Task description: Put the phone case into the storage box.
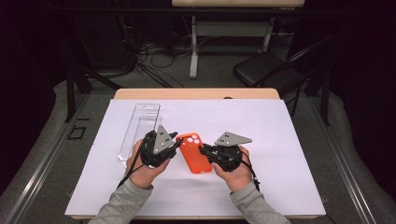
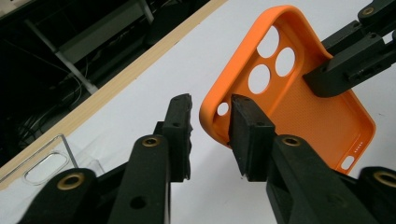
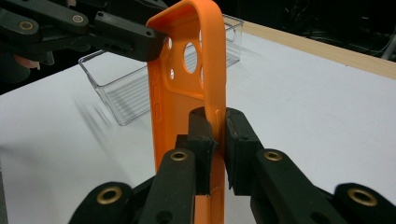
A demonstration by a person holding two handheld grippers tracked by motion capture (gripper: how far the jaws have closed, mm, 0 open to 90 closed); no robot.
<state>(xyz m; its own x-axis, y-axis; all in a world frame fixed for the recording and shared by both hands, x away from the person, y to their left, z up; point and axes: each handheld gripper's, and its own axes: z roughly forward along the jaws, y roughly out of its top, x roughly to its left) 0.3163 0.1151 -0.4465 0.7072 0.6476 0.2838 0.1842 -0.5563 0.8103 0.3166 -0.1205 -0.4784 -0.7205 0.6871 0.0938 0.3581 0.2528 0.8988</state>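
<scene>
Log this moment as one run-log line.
right tool: shut on orange phone case rim | left tool: jaws astride case's camera-end edge, not yet pressing | clear plastic box: on white sheet, left of case

I log a clear, long rectangular plastic packaging tray (image 1: 139, 127) lying flat on the white sheet covering the table (image 1: 280, 140), toward its left side; its far end carries a hang-slot cut-out. In the right gripper view I read ribbed lines along the tray's floor. The light wooden table edge (image 1: 196, 94) shows past the sheet's far border. Beyond it I note a grey carpeted floor (image 1: 215, 77), a tangle of dark cables (image 1: 149, 56), the white legs of another desk (image 1: 194, 46), and a black folding chair (image 1: 266, 70) at right.
</scene>
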